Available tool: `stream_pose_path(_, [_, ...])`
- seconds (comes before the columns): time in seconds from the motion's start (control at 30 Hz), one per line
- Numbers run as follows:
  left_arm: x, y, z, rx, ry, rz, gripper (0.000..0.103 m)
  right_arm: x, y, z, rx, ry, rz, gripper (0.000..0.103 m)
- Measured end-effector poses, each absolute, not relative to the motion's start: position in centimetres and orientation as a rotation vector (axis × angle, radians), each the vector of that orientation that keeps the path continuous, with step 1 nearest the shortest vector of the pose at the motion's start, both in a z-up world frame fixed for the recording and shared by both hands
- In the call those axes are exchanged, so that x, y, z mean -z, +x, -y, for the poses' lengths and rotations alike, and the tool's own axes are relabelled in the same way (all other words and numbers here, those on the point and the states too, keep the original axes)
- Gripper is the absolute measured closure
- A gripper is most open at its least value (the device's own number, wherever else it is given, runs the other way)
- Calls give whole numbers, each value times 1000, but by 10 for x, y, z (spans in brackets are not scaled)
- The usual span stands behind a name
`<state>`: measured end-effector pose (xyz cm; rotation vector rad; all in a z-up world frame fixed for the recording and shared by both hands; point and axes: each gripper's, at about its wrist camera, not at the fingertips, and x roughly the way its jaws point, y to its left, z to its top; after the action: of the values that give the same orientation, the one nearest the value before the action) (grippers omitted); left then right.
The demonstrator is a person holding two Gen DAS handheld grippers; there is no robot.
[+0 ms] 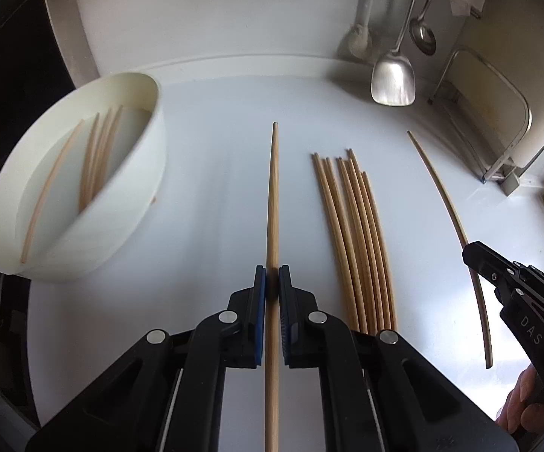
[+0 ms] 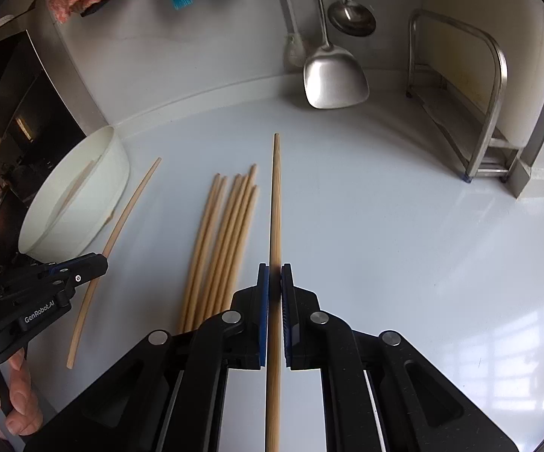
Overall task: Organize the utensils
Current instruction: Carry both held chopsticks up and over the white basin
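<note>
Pale grey countertop [image 1: 204, 188] under both grippers: left gripper [image 1: 272, 286] and right gripper [image 2: 275, 282] each clamp 1 wooden chopstick. Loose wooden chopsticks [image 1: 351, 233] lie between them; only the left view shows chopsticks inside the round white tub [image 1: 121, 226].

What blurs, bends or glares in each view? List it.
Left wrist view: the white container is smeared by motion blur, and the fisheye bows the chopstick near the right gripper.
Right wrist view: window glare sits on the counter at lower right, the metal spatula shines, and the chopstick under the left gripper looks curved.
</note>
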<state>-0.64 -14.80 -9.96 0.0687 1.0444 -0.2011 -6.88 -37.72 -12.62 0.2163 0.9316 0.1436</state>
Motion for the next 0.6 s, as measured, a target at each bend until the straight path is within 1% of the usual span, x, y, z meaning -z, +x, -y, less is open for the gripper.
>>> stream_pose_path(0.17, [54, -15, 114, 151, 14, -1001, 95, 87, -60, 355, -211, 161, -893, 97])
stream_pose_path(0.33, [26, -2, 60, 71, -42, -967, 95, 53, -45, 308, -300, 134, -857, 97])
stream_pose_path(0.5, [21, 20, -6, 10, -64, -954, 95, 37, -17, 237, -367, 110, -828, 97])
stream_pose_path(0.6, [22, 37, -41, 2, -75, -962, 95, 38, 4, 197, -396, 151, -849, 97])
